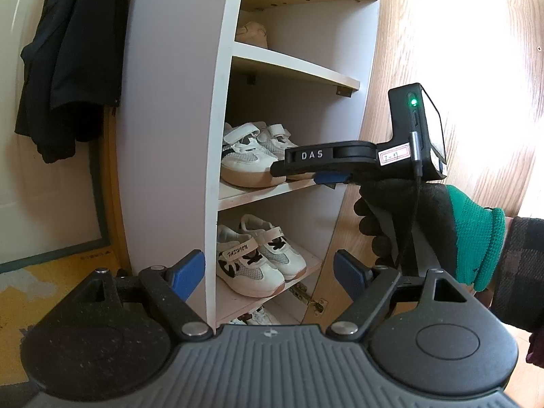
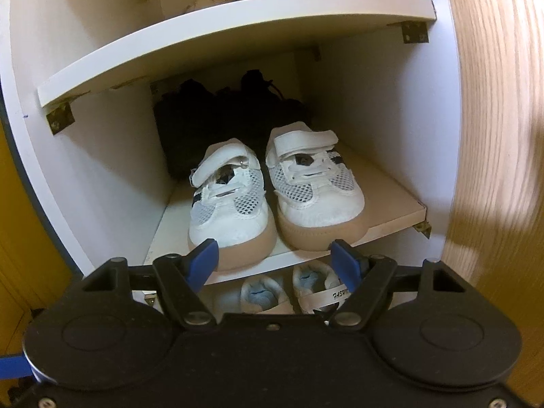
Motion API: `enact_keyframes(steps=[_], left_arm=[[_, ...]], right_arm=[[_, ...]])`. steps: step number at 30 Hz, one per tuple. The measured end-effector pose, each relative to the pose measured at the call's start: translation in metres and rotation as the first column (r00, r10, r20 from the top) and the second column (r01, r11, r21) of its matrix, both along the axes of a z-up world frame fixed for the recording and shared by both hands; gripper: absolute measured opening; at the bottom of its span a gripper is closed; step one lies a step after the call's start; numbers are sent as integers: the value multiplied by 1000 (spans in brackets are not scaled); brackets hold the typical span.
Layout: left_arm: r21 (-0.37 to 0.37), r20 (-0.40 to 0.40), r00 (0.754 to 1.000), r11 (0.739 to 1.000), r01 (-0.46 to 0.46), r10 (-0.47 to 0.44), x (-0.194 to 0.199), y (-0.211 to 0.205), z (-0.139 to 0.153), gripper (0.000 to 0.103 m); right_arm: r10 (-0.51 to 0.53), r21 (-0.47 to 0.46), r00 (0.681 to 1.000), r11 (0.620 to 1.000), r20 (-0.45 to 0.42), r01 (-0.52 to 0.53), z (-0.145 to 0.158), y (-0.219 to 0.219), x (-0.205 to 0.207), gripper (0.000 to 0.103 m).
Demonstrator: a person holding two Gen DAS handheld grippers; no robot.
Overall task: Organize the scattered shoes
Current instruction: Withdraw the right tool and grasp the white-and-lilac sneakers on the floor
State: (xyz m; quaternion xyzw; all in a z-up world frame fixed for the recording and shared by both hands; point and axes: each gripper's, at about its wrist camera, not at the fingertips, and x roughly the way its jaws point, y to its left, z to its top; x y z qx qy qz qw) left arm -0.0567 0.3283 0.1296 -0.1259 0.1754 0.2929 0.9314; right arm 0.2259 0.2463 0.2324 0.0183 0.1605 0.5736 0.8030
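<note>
**Pair seated on the middle shelf, both tongs empty**

The white strap sneakers with tan soles point(image 2: 275, 190) stand side by side on the middle shelf point(image 2: 391, 219) of the white shoe cabinet point(image 1: 170, 136), toes outward and slightly over the front edge. The right tongs point(image 2: 274, 258) sit just in front of those toes, jaws spread with nothing between them. The left tongs point(image 1: 270, 273) are likewise spread and empty, held back from the cabinet.

The step in hand looks like finishing this placement. To do it well, draw the right tongs straight back and level so the blue pads do not catch the soles. If the toes overhang too far, nudge both shoes inward evenly, short of the dark shoes point(image 2: 231, 115) behind them.

The right wrist view alone shows those dark shoes at the back. The left wrist view alone shows the gloved hand point(image 1: 425, 224) holding the right tongs, a second white pair point(image 1: 258, 255) on the shelf below in full, a dark jacket point(image 1: 68, 61) hanging beside the cabinet, and the wood-grain door point(image 1: 459, 34).
</note>
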Motion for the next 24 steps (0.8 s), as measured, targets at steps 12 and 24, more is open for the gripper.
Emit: enact_keyframes(steps=[12,24], left_arm=[[4,-6,997,997,72,-72,2,-16,-2,83],[-23,-156,938,951,309,-309,43,-74,-33,83]], right_arm=[[-72,-64,995,996,-72,68,-29,-95,-28,75],[-329,-182,875,943,-355,280,-154,-237,-29,75]])
